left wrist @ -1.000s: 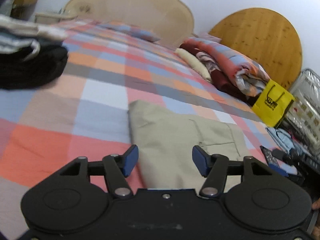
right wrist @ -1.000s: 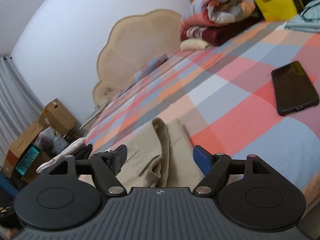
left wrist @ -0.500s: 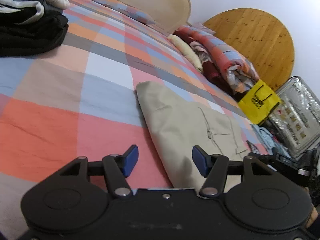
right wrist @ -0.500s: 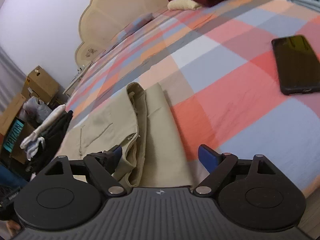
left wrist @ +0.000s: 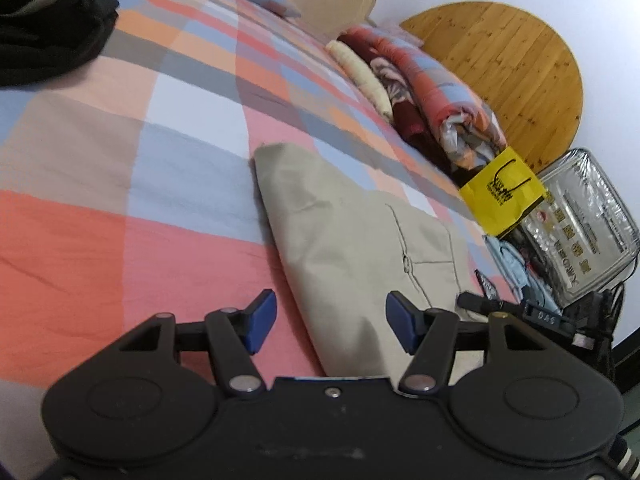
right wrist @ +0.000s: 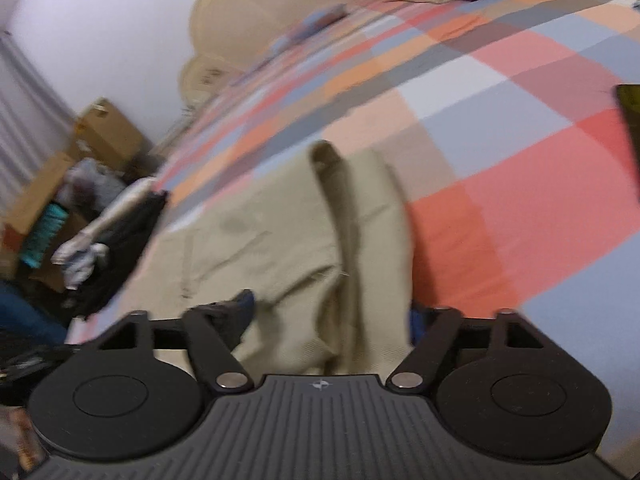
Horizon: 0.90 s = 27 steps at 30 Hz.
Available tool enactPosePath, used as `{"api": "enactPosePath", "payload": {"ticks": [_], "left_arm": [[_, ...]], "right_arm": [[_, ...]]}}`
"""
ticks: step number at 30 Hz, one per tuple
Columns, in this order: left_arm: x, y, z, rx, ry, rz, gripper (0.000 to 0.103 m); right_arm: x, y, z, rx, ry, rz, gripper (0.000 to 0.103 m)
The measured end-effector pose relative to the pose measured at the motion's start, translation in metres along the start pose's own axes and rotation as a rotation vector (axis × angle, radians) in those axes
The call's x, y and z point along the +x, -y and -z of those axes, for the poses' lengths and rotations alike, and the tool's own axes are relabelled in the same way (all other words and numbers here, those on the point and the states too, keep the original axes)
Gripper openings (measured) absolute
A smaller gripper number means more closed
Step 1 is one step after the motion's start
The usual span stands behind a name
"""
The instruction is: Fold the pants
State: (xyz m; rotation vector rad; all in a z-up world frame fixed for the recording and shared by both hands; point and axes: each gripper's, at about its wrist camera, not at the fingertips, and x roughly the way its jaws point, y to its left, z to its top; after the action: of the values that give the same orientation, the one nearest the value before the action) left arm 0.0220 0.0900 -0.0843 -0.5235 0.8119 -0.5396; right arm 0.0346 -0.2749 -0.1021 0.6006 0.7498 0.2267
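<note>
— Standing by the bed, what did you see of the pants (left wrist: 352,240)?

— Beige pair, lay flat on the checked bedspread (left wrist: 120,184), partly folded, w/ the layered edges bunched at one end (right wrist: 344,248). A stitched pocket seam showed on top.

— And the left gripper (left wrist: 331,322)?

— Hovered low over the near edge of the pants, blue pads apart, nothing pinched btwn them. One pad sat over the bedspread, the other over the fabric.

— Right gripper (right wrist: 332,312)?

— Jaws wide apart too, straddling the bunched end of the pants. Cloth lay btwn the fingers, but the pads weren't pressing on it as far as I could tell; that view was blurred.

— Anything else around?

— Dark clothes pile (left wrist: 44,36) at the far corner of the bed, well apart from the pants. Folded blankets (left wrist: 432,92) along the other side, a yellow bag (left wrist: 502,194) just beside them, and a round wooden tabletop (left wrist: 504,68) leaning on the wall. A black phone (right wrist: 632,120) lay on the bedspread, apart from the pants. Cardboard boxes (right wrist: 108,132) stood on the floor by the curtain.
</note>
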Motion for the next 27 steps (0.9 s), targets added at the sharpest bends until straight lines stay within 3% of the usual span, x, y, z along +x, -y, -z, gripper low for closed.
{"api": "enactPosePath", "payload": {"ticks": [3, 7, 9, 11, 12, 15, 22, 27], "left_arm": [[0.017, 0.008, -0.002, 0.017, -0.019, -0.025, 0.061], [0.039, 0.018, -0.001, 0.024, -0.022, -0.051, 0.060], [0.045, 0.030, 0.000, 0.065, -0.009, -0.088, 0.044], [0.047, 0.046, 0.000, 0.143, 0.015, -0.148, 0.019], [0.046, 0.055, -0.001, 0.171, 0.027, -0.163, 0.017], [0.042, 0.082, -0.013, 0.224, 0.059, -0.168, 0.012], [0.065, 0.172, -0.051, 0.402, 0.114, -0.091, 0.011], [0.130, 0.231, -0.075, 0.457, 0.101, -0.026, 0.011]], "right_arm": [[0.005, 0.013, -0.001, 0.063, 0.011, -0.078, 0.078], [0.006, 0.024, 0.006, 0.077, 0.044, -0.141, 0.070], [0.003, 0.023, 0.012, 0.041, 0.070, -0.145, 0.063], [0.001, 0.020, 0.015, 0.025, 0.092, -0.141, 0.053], [-0.001, 0.017, 0.016, 0.020, 0.103, -0.140, 0.043], [-0.007, 0.005, 0.013, -0.016, 0.135, -0.126, 0.032], [-0.048, 0.020, -0.020, 0.003, 0.303, -0.173, 0.030], [-0.086, 0.058, -0.065, -0.005, 0.415, -0.090, 0.030]]}}
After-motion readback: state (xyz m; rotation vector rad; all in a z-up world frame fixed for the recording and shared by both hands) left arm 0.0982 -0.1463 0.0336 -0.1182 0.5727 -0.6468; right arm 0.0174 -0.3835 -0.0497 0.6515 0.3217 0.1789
